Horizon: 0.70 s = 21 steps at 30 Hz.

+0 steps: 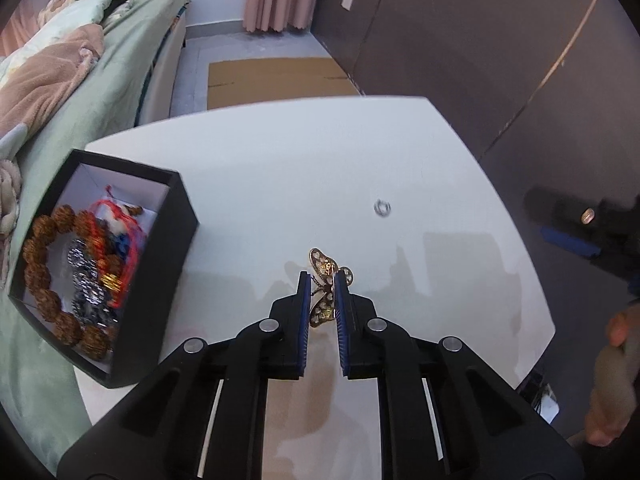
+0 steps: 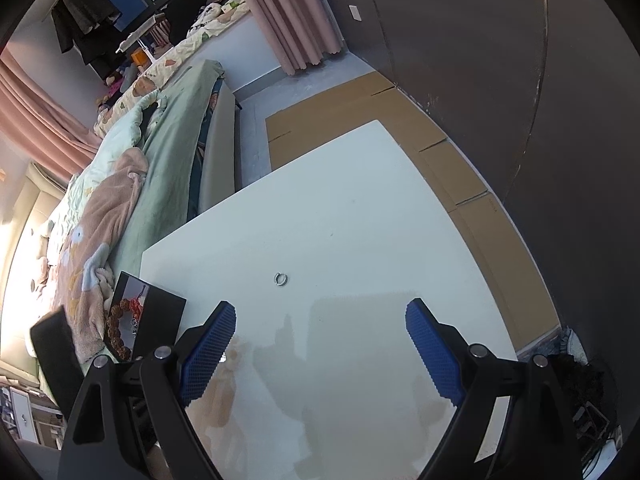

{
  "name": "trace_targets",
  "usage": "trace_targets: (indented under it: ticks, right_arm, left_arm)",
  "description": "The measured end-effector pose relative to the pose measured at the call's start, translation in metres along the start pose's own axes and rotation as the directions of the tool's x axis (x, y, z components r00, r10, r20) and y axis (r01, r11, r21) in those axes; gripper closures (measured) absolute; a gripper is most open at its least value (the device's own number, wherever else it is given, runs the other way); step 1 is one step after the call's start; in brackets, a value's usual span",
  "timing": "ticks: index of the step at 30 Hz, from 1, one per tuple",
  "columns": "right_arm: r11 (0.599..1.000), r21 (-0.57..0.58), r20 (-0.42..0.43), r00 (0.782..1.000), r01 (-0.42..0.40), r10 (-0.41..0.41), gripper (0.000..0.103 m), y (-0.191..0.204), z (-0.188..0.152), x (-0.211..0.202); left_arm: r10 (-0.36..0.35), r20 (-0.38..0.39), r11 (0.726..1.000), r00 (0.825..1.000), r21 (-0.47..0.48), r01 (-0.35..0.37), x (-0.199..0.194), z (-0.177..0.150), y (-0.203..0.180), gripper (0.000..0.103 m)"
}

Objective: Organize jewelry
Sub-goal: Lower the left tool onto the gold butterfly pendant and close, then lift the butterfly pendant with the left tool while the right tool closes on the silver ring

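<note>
My left gripper [image 1: 322,278] is shut on a gold butterfly brooch [image 1: 325,268] and holds it above the white table [image 1: 280,168]. To its left stands an open black box [image 1: 176,216] that holds a brown bead bracelet [image 1: 40,276], red cord and silver pieces. A small silver ring [image 1: 382,207] lies on the table ahead and to the right. In the right wrist view my right gripper [image 2: 320,312] is open and empty above the table, with the ring [image 2: 281,279] just ahead of it and the box [image 2: 160,320] at its left.
A bed with green and pink bedding [image 1: 80,80] runs along the table's left side. Flat cardboard [image 1: 276,80] lies on the floor beyond the table. A dark wall [image 1: 480,40] stands at the right. A person's hand [image 1: 612,380] shows at the right edge.
</note>
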State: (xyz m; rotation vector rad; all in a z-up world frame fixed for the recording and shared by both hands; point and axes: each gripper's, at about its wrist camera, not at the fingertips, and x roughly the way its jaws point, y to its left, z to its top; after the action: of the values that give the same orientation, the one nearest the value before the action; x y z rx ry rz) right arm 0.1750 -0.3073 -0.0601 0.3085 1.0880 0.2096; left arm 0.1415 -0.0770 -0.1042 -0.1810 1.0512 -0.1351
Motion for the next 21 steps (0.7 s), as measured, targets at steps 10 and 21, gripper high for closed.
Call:
trace_targets:
  ticks: [10, 21]
  right_arm:
    - [1.0, -0.02, -0.061, 0.998, 0.001, -0.002, 0.033, 0.015, 0.006, 0.031]
    - [0.992, -0.112, -0.133, 0.989, 0.052, -0.067, 0.062, 0.053, 0.014, 0.083]
  left_arm:
    - [-0.02, 0.06, 0.998, 0.998, -0.057, 0.023, -0.012, 0.019, 0.018, 0.09]
    - [-0.058, 0.144, 0.992, 0.988, -0.101, 0.073, -0.035, 0.042, 0.041, 0.09]
